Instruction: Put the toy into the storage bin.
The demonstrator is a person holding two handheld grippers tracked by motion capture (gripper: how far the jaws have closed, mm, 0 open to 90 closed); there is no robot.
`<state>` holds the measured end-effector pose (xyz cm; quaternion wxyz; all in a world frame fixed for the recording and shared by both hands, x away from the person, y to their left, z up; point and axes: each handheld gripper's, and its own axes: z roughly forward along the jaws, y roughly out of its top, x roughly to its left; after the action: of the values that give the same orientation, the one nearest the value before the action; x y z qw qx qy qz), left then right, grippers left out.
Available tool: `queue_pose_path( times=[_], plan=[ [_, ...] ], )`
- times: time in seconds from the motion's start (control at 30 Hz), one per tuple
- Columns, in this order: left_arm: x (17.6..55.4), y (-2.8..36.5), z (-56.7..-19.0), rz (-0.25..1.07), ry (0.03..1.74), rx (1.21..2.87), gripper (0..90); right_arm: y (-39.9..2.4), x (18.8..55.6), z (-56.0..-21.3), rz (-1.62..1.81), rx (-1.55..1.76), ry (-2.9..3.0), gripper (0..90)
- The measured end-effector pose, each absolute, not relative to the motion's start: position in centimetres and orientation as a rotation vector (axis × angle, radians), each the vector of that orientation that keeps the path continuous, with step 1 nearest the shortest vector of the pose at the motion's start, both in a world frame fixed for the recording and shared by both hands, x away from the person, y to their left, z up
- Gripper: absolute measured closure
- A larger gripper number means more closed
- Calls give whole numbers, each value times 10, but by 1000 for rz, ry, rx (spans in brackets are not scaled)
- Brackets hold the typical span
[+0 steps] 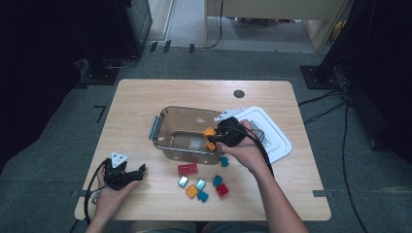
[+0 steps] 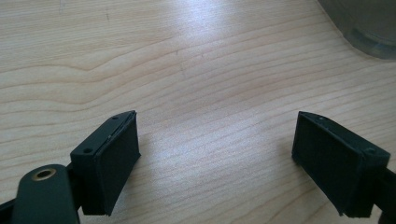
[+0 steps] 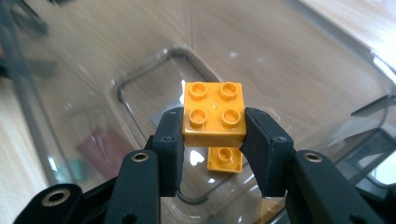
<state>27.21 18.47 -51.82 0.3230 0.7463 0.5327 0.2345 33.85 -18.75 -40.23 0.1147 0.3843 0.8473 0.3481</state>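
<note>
My right gripper is shut on an orange four-stud brick and holds it inside the clear plastic bin, near the bin's right wall. In the right gripper view the brick sits squeezed between both pads of the gripper, studs up, above the bin's floor. A second orange piece shows just beneath it; I cannot tell if it is a brick or a reflection. My left gripper rests at the table's front left, jaws wide open over bare wood.
Loose bricks lie in front of the bin: a red one, an orange one, another red one and several teal ones. A white lid lies right of the bin. The bin's corner shows ahead of the left gripper.
</note>
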Motion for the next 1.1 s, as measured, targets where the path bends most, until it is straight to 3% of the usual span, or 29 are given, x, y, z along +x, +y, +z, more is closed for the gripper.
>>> queue_pose_path(
  times=[0.13,0.37,0.47,0.5,0.53,0.6,0.9,1.1],
  plan=[
    [272,185,-518,615,1398,1957,146,-185,340,-407,981,1108,2504,582],
    [272,185,-518,616,1398,1958,146,-187,339,-406,1047,1115,2486,413],
    [272,185,-518,615,1397,1961,146,-190,337,-402,1083,1115,2470,301],
    [272,185,-518,615,1397,1961,146,-190,337,-402,1083,1115,2470,301],
    [272,185,-518,615,1398,1957,146,-192,334,-398,1098,1107,2446,214],
    [272,185,-518,615,1398,1957,146,-195,331,-395,1099,1115,2419,145],
    [272,185,-518,614,1398,1957,146,-211,315,-379,1165,1108,2363,57],
    [272,185,-518,614,1398,1957,146,-224,305,-378,1157,1110,2345,54]
  ],
)
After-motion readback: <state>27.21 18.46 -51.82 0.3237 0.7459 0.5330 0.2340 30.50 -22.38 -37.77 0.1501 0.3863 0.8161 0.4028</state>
